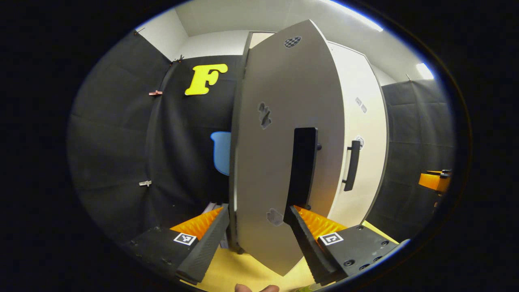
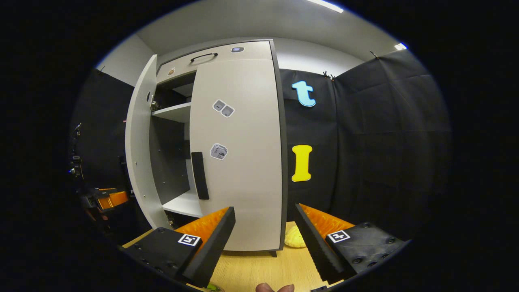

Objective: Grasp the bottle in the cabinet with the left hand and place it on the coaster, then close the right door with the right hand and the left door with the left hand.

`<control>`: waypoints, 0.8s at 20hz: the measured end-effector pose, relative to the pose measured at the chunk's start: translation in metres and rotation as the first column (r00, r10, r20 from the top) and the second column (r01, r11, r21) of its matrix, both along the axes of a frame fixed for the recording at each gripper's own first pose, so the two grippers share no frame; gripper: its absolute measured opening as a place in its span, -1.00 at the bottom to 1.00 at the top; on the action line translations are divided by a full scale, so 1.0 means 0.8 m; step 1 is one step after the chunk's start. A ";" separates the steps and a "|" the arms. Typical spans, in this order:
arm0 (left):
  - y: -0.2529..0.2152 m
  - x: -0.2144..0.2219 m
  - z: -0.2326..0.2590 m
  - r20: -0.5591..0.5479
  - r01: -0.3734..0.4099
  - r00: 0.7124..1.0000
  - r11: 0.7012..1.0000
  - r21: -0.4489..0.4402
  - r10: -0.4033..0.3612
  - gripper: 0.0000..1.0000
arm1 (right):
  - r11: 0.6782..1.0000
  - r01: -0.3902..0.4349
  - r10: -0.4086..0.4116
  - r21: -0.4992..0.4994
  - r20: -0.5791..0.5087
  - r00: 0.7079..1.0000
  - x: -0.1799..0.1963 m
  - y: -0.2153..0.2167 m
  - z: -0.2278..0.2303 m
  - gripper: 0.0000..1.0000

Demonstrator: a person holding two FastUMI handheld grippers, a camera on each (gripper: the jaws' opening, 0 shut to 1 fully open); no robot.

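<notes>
In the left gripper view my left gripper (image 1: 257, 227) is open and straddles the lower edge of the cabinet's left door (image 1: 284, 121), which stands partly open. That door's black handle (image 1: 304, 166) hangs just above the right finger (image 1: 308, 239). Beyond it, the right door (image 1: 365, 121) lies flush with its own handle (image 1: 352, 166). In the right gripper view my right gripper (image 2: 263, 227) is open, a short way in front of the shut right door (image 2: 239, 162). The left door (image 2: 138, 162) is swung outward, baring the shelves (image 2: 174, 111). A green sliver (image 2: 213, 288) shows at the bottom edge.
The cabinet stands on a light wooden table (image 2: 251, 267). A pale yellow object (image 2: 294, 239) lies at the cabinet's right foot. The left gripper (image 2: 101, 198) appears far left in the right gripper view, and the right gripper (image 1: 434, 180) far right in the left gripper view. Black cloth walls surround the booth.
</notes>
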State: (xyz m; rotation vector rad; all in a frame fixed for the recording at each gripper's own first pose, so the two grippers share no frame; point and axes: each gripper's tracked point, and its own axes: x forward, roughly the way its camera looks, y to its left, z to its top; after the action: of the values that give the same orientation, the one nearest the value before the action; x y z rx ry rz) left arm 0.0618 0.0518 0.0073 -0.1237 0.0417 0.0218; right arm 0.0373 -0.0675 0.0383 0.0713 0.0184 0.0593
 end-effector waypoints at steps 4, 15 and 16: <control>-0.027 0.024 0.009 0.010 0.017 1.000 0.999 0.028 -0.018 0.90 | 1.000 0.023 -0.023 0.014 -0.004 1.000 0.000 -0.019 -0.001 0.94; -0.067 0.074 0.012 -0.003 0.029 1.000 0.999 -0.014 -0.029 0.84 | 0.999 0.030 -0.030 0.019 -0.013 0.999 0.006 -0.037 0.000 0.94; -0.071 0.079 0.012 -0.002 0.028 1.000 1.000 -0.007 -0.028 0.90 | 0.999 0.028 -0.028 0.020 -0.015 0.999 0.005 -0.036 -0.002 0.94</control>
State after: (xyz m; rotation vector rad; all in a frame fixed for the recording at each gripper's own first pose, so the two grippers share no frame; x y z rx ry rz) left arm 0.1250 -0.0046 0.0169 -0.1296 0.0452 -0.0066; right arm 0.0411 -0.0967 0.0370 0.0922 0.0316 0.0308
